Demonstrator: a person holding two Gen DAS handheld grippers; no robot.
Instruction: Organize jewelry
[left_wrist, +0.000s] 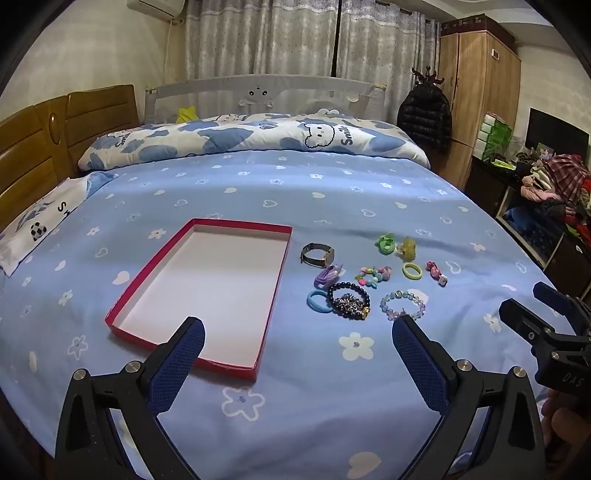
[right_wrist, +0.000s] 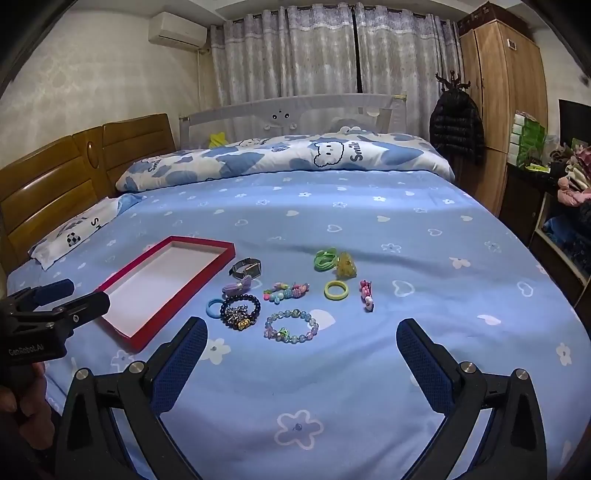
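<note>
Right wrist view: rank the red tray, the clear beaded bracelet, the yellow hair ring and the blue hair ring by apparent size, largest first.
1. red tray, by far the largest.
2. clear beaded bracelet.
3. yellow hair ring and blue hair ring: these look about alike, so I leave them unranked.

bed | blue sheet | on it: red tray, watch, bracelets
</note>
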